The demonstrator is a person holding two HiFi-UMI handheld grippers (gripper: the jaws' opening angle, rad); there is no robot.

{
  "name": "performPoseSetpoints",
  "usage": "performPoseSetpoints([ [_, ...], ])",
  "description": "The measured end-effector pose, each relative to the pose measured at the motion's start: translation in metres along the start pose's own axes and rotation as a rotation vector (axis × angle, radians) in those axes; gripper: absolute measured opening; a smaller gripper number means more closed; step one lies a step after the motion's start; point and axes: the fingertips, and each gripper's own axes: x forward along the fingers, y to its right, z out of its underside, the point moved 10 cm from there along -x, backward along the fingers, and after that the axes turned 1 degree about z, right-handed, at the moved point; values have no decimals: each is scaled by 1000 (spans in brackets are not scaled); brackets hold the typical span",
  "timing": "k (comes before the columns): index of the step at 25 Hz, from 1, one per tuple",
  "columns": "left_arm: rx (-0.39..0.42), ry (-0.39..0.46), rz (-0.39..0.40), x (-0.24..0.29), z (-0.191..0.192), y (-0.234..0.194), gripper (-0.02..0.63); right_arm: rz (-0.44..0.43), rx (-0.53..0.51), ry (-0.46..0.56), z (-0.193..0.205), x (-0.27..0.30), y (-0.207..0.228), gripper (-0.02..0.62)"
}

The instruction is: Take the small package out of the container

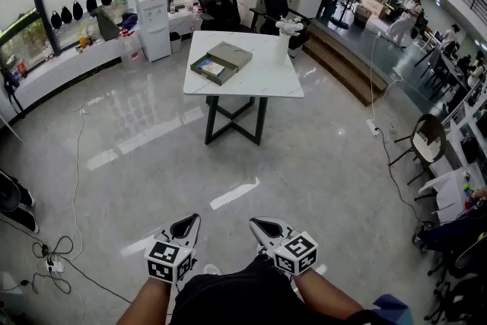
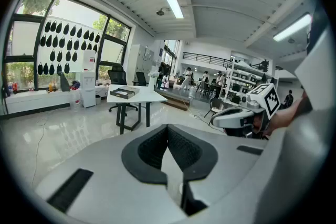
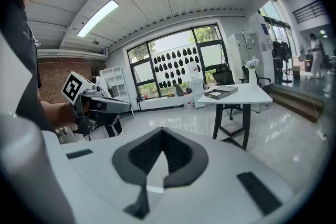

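An open grey container [image 1: 221, 62] lies on the white table [image 1: 266, 76] far ahead of me, with a small package [image 1: 212, 69] in its near half. Close to my body, well short of the table, I hold my left gripper [image 1: 186, 225] and right gripper [image 1: 265, 227], both shut and empty. The left gripper view looks past the left gripper [image 2: 168, 148] with its jaws together to the container [image 2: 124, 93] far off. In the right gripper view the right gripper [image 3: 161, 150] likewise has its jaws together, and the container [image 3: 220, 93] sits on the distant table.
A white vase with flowers [image 1: 284, 38] stands at the table's far right corner. Behind the table are office chairs [image 1: 217, 0] and a water dispenser [image 1: 154, 23]. Cables [image 1: 53, 255] trail on the glossy floor at my left. Steps [image 1: 342, 61] rise at the right.
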Motion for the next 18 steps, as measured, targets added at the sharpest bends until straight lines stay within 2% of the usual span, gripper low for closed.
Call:
performPoseSetpoints([
  [12, 2, 2, 8, -4, 0, -6, 2, 14, 8, -2, -1, 5, -5, 0],
  [18, -9, -3, 4, -7, 7, -10, 3, -13, 63, 27, -2, 3, -11, 2],
])
